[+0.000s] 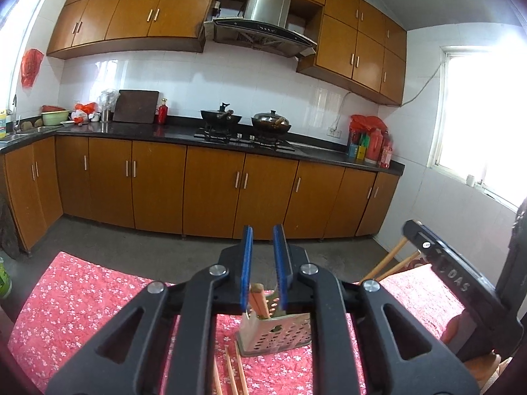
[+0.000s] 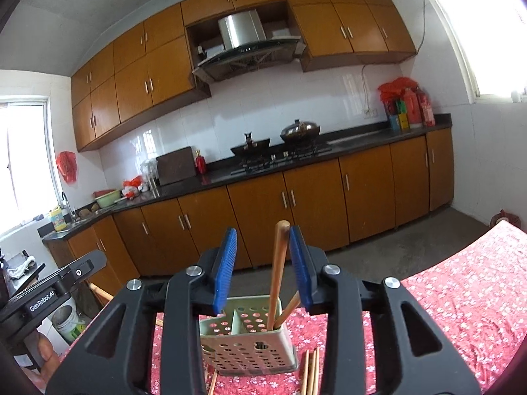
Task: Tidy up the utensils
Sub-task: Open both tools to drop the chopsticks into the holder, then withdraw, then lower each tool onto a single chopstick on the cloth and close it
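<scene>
Two chopsticks [image 2: 276,273] already in holder [image 2: 245,339] between your right tool [image 2: 263,263] fingers, agape, gripping nothing; left tool [image 1: 265,263] likewise empty; loose chopsticks [image 2: 309,375] below remain.

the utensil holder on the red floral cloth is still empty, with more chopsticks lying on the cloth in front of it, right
Not quite: the utensil holder is not empty. The right wrist view shows chopsticks already standing in its right-hand compartment. The rest holds: it sits on the red floral cloth, and loose chopsticks lie on the cloth in front of it.
</scene>
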Motion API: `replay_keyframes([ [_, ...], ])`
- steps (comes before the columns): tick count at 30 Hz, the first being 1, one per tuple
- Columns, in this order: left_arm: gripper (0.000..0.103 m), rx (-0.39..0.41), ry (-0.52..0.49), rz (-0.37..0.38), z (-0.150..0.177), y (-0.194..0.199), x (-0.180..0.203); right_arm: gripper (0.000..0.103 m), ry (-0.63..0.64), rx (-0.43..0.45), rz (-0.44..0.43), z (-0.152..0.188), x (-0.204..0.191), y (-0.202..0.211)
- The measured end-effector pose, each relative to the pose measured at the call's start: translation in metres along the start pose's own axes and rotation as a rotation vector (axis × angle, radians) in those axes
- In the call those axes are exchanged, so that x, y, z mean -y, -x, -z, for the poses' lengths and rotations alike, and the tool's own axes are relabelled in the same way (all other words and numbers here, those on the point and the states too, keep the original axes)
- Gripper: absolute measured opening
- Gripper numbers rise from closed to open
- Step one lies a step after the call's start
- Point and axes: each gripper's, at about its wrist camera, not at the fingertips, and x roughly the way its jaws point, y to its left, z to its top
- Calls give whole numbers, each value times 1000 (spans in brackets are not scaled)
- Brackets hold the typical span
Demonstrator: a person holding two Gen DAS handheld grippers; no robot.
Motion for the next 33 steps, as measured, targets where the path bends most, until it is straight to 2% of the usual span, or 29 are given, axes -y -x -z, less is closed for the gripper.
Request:
replay_keyframes([
  [6, 19, -1, 11, -51, 4, 30, -15, 39, 11, 13, 43, -5, 13, 31],
  [10, 23, -41, 16, -103, 24, 45, -35, 39, 7, -44, 95, 13, 32, 42],
  [14, 23, -152, 27, -157, 67, 39, -60, 39, 6, -235, 142, 57, 55, 27],
  [15, 23, -190, 33, -166, 79, 34, -65, 39, 6, -292, 143, 69, 58, 20],
  [16, 23, -228, 40, -171, 90, 29, -69, 39, 4, -387, 143, 89, 62, 9],
  [19, 23, -318, 45, -168, 118, 18, -74, 29, 0, -564, 98, 134, 62, -8],
  [23, 23, -402, 50, -136, 152, 11, -68, 24, 11, -689, 57, 172, 53, -19],
  [26, 23, -441, 44, -113, 168, 7, -65, 24, 20, -732, 48, 188, 45, -24],
  [28, 23, -462, 42, -101, 176, 6, -64, 23, 34, -730, 48, 190, 41, -25],
  [33, 23, -496, 48, -78, 184, 1, -58, 21, 72, -730, 116, 191, 44, -31],
])
